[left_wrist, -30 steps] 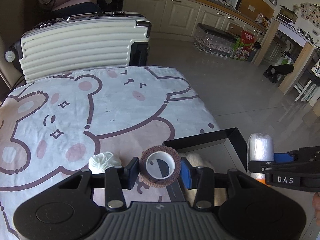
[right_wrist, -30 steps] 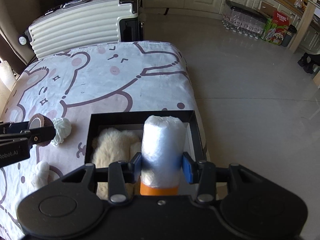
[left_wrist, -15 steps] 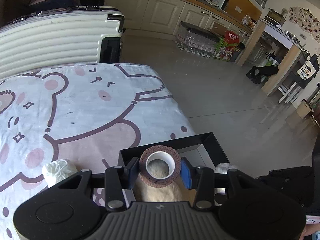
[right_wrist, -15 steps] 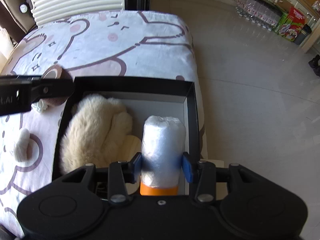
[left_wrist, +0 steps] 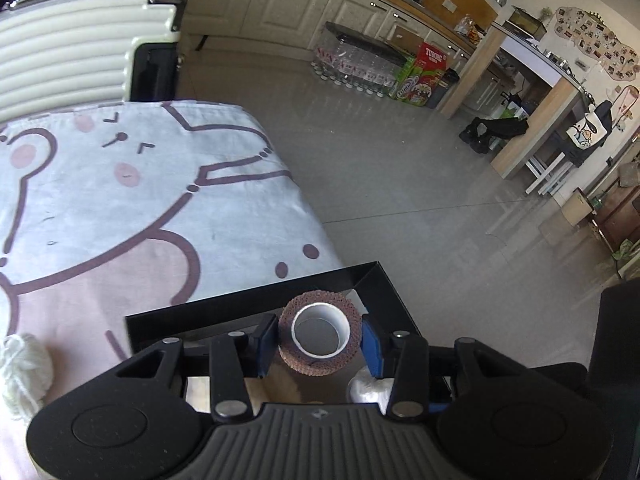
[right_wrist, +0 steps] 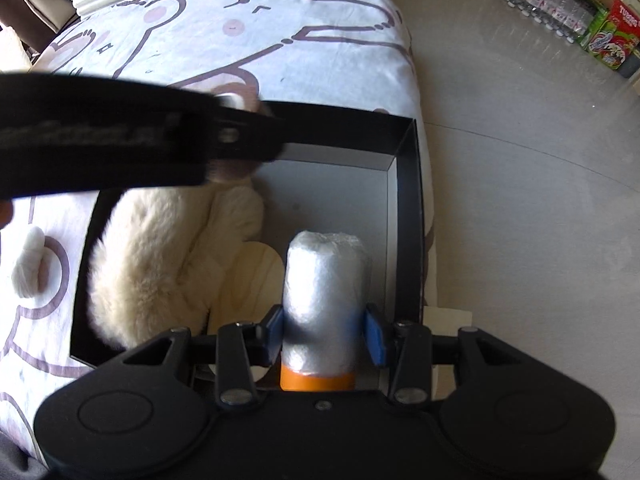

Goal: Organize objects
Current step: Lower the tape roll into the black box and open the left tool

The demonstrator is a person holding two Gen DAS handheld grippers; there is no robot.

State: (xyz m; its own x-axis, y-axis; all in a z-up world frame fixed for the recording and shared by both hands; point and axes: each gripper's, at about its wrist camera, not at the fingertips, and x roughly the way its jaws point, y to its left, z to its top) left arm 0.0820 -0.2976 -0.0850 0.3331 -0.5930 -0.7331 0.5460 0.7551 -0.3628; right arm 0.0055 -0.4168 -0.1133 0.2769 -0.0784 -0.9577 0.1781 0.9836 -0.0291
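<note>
Table cloth (right_wrist: 328, 28): the bear-print sheet spreads ahead of both my grippers and off to my left; the floor drops away on my right.
Black box (right_wrist: 408, 216): right below both grippers, open-topped with a pale floor. Its far wall lies ahead of my fingertips and its right wall runs just beside my right gripper.
Fluffy cream toy (right_wrist: 160, 264): it fills the left half of the box, down and left of my right gripper. I want neither load dropped on top of it.
Free floor of the box: the bare strip between the toy and the right wall, under my right gripper, plus the far right corner under my left one, as far as I can judge.
Right gripper (right_wrist: 325, 330): pointing steeply down, clamped on the plastic-wrapped roll (right_wrist: 326, 280) low on its body, just above the orange end.
Left gripper (left_wrist: 319, 338): jaws closed on the sides of the brown tape roll (left_wrist: 320, 334), white core facing me, above the far end of the box. In the right wrist view its arm crosses ahead and left of my right gripper.
White yarn balls (right_wrist: 30, 262): on the cloth outside the box, off to my left, not yet put away.
Doing it well: lower the wrapped roll until it is over the bare strip before letting go, keeping it off the right wall. Set the tape roll in the far corner, clear of the toy and my other arm.
</note>
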